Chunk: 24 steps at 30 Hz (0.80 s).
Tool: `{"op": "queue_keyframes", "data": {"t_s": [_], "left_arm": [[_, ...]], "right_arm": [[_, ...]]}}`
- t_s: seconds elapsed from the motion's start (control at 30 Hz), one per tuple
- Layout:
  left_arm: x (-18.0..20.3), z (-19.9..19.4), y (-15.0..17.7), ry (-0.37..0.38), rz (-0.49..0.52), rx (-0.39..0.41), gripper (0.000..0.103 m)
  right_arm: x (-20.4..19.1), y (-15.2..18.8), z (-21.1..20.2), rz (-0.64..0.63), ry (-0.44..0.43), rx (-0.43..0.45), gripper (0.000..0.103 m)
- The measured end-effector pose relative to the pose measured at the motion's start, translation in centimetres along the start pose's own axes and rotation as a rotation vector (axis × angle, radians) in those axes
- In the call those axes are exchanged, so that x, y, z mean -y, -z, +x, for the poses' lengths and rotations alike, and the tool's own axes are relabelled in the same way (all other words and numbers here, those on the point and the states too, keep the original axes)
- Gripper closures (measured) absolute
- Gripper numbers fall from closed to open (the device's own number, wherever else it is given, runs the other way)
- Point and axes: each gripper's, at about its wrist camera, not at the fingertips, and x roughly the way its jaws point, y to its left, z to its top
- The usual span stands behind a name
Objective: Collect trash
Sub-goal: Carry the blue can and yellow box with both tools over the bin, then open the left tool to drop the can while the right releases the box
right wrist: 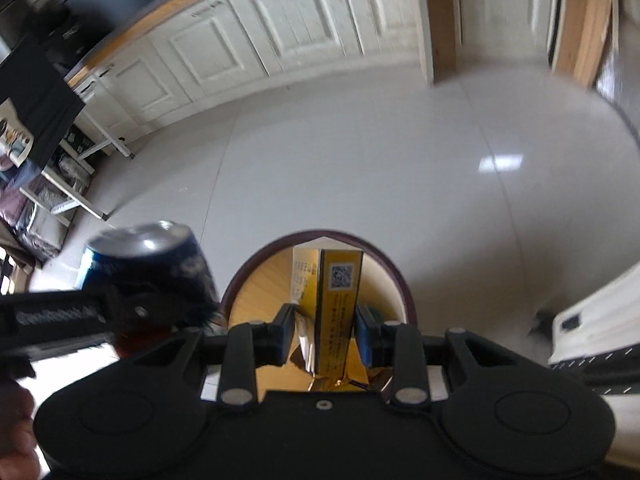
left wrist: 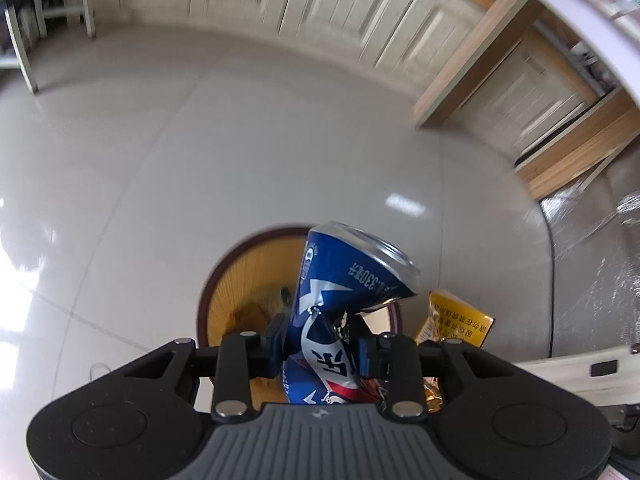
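Note:
A crushed blue drink can (left wrist: 340,292) is pinched at its dented waist by my left gripper (left wrist: 320,344), which is shut on it above a round bin (left wrist: 224,276) with a dark rim and a yellow inside. My right gripper (right wrist: 326,336) is shut on a yellow carton (right wrist: 338,300) with a printed code square, held upright over the mouth of the same bin (right wrist: 256,264). In the right wrist view the blue can (right wrist: 148,256) and the left gripper's black body show at the left, blurred. The yellow carton (left wrist: 452,320) shows in the left wrist view just right of the can.
The bin stands on a glossy pale tiled floor (left wrist: 200,152). White panelled cabinets (right wrist: 288,28) with a wooden top line the far wall. A wooden frame (left wrist: 480,56) rises at the right. White metal legs (right wrist: 76,196) stand at the left; a white appliance (right wrist: 592,332) sits at the right.

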Motion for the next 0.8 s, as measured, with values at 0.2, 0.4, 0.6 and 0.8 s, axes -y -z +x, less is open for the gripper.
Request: {"op": "queue_keyframes", "data": {"t_s": [0.2,0.4,0.6,0.8], "left_arm": [[-0.8,5.0,-0.4,-0.026,-0.032,-0.133,0.069],[-2.5,7.4,-0.6,-0.077,-0.076,-0.177,0.069],[-4.4,7.8,-1.0,-0.098,-0.117,-0.133,0.068],[-4.0,8.0,-0.6,-0.142,-0.082,-0.184,0.040]], "right_arm": [[1.0,0.3,3.9,0.042,-0.026,-0.077,0.070],[2.1,0.1,6.7,0.080,-0.021,-0.128,0.070],[2.6,-0.1,7.5,0.119,-0.049,-0.119,0.067],[2.8,-0.2,7.8,0.123,-0.057,-0.125,0.050]]}}
